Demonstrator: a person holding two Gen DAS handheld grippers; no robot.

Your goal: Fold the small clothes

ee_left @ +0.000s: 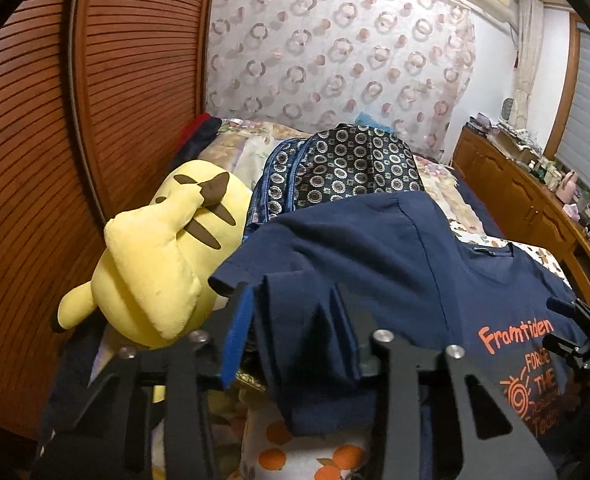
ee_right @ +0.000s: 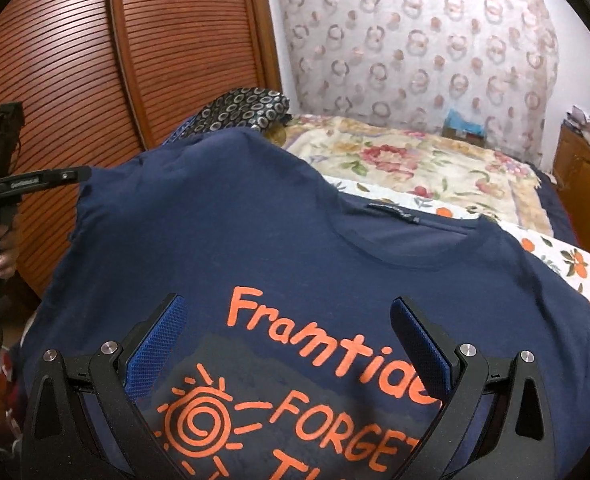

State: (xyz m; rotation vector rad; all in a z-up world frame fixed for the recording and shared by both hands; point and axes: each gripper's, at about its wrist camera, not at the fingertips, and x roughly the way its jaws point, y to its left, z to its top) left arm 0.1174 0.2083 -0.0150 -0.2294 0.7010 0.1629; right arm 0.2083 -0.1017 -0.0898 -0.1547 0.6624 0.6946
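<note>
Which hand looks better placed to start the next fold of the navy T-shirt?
Left, probably. Its tool already has a bunched fold of the navy cotton T-shirt with orange lettering between its jaws at the sleeve side. The right tool stands open over the print.

One navy cotton T-shirt with orange lettering (ee_right: pixel 303 240) is being counted, along with one yellow plush toy (ee_left: pixel 163 256), one dark circle-patterned backpack (ee_left: pixel 347 168), and two black claws with blue pads (ee_left: pixel 291 312) (ee_right: pixel 287 344).

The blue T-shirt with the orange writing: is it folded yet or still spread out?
Mostly spread. The T-shirt shows its whole neckline and print; only one side is bunched in the left gripper.
</note>
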